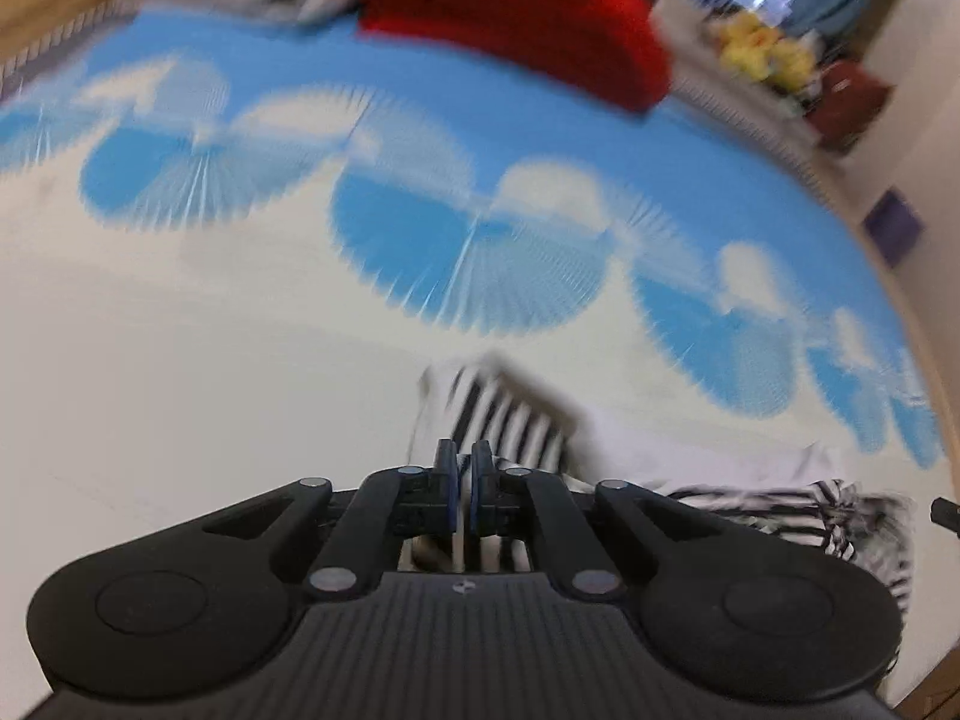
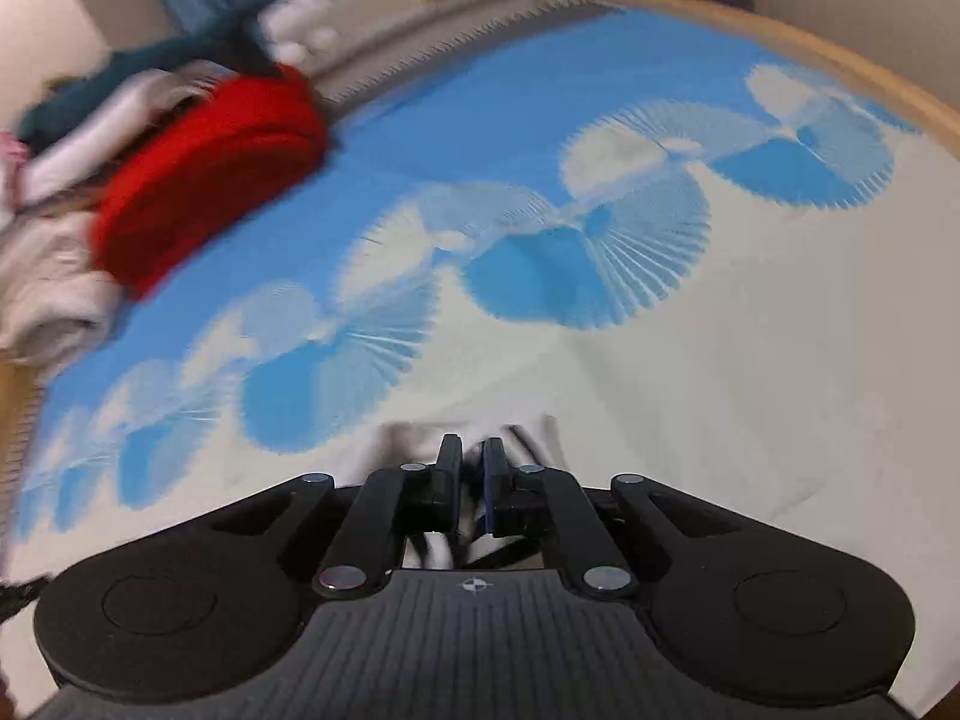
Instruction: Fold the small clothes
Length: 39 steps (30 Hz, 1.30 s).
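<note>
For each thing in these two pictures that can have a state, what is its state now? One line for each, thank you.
Left hand-held gripper: shut on the striped garment.
Right hand-held gripper: nearly closed, fabric between its fingers; grip unclear.
Striped garment: black and white, bunched, not yet folded flat.
Red garment: folded, lying at the far edge of the cloth.
Blue and white cloth: spread flat.

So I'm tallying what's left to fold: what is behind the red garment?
Behind the red garment lies a blurred heap of clothes: pale grey-white pieces and something dark teal. Whatever the red piece covers, and how many items the heap holds, cannot be seen.
</note>
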Tool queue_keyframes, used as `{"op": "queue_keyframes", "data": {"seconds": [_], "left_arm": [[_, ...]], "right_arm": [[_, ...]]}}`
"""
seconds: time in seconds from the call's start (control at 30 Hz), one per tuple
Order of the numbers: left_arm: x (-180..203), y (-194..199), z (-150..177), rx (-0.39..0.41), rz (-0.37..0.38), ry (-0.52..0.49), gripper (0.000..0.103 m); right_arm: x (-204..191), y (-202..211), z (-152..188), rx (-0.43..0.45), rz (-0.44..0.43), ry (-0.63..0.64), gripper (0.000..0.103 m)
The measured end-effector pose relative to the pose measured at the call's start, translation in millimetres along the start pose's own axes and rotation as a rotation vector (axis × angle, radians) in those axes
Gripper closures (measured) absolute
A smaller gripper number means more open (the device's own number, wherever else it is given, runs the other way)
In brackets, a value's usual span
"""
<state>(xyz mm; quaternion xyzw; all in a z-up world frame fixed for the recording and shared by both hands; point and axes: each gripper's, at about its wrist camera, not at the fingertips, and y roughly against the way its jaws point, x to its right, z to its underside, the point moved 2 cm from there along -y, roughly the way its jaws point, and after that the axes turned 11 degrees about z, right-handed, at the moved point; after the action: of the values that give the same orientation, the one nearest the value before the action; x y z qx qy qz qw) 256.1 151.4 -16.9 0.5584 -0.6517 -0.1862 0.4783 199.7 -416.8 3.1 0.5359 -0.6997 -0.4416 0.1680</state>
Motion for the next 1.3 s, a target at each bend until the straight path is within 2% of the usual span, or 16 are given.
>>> {"op": "queue_keyframes", "data": {"seconds": [0.03, 0.13, 0.17, 0.27, 0.4, 0.47, 0.57, 0.7, 0.73, 0.8, 0.83, 0.87, 0.93, 1.03, 1.13, 1.3], "left_arm": [[-4.1, 1.9, -2.9, -0.002, 0.011, 0.024, 0.098], [-8.7, 25.5, -12.7, 0.113, 0.07, 0.017, 0.068], [-7.9, 26.3, -12.2, 0.11, 0.078, -0.002, 0.068], [2.0, 12.2, -6.7, 0.022, 0.114, -0.071, 0.068], [29.0, -4.3, 12.0, -0.059, 0.135, -0.234, 0.064], [38.3, -14.7, 24.1, -0.106, 0.136, -0.293, 0.051], [55.7, -32.8, 41.9, -0.182, 0.068, -0.42, 0.043], [64.8, -47.6, 56.8, -0.203, 0.018, -0.529, 0.043], [64.9, -49.7, 57.3, -0.201, 0.016, -0.535, 0.052], [66.4, -51.6, 54.3, -0.184, 0.025, -0.534, 0.088], [68.5, -50.4, 52.5, -0.171, 0.027, -0.532, 0.095], [69.3, -47.9, 48.3, -0.142, 0.027, -0.529, 0.096], [69.0, -31.4, 31.3, 0.001, -0.016, -0.501, 0.097], [63.2, 1.5, 4.3, 0.275, 0.007, -0.366, 0.097], [66.8, -11.3, -3.4, 0.279, -0.037, -0.346, 0.097], [69.2, -39.8, -15.1, 0.258, -0.075, -0.309, 0.097]], "right_arm": [[0.3, -8.5, 2.0, -0.012, 0.03, 0.0, 0.091], [-0.7, -8.7, 2.9, -0.014, -0.007, 0.021, 0.091], [-3.4, -4.1, 1.7, 0.014, -0.025, 0.047, 0.085], [-15.0, -2.0, 6.3, 0.04, -0.049, 0.161, 0.075], [-27.0, -10.5, 19.5, -0.02, -0.125, 0.205, 0.067], [-32.8, -20.8, 26.9, -0.083, -0.141, 0.21, 0.052], [-43.7, -33.6, 34.9, -0.156, -0.164, 0.2, 0.05], [-53.7, -48.3, 42.3, -0.203, -0.159, 0.198, 0.047], [-56.6, -51.8, 43.4, -0.204, -0.151, 0.205, 0.047], [-61.2, -56.0, 45.3, -0.199, -0.15, 0.217, 0.05], [-63.6, -57.8, 45.5, -0.196, -0.136, 0.231, 0.07], [-65.6, -58.0, 44.2, -0.187, -0.127, 0.242, 0.101], [-67.3, -46.4, 33.9, -0.105, -0.14, 0.215, 0.101], [-64.7, -17.0, 10.4, 0.074, -0.237, 0.113, 0.101], [-74.6, -5.6, 1.3, 0.209, -0.244, 0.123, 0.101], [-100.8, -35.2, -2.4, 0.218, -0.111, 0.188, 0.102]]}}
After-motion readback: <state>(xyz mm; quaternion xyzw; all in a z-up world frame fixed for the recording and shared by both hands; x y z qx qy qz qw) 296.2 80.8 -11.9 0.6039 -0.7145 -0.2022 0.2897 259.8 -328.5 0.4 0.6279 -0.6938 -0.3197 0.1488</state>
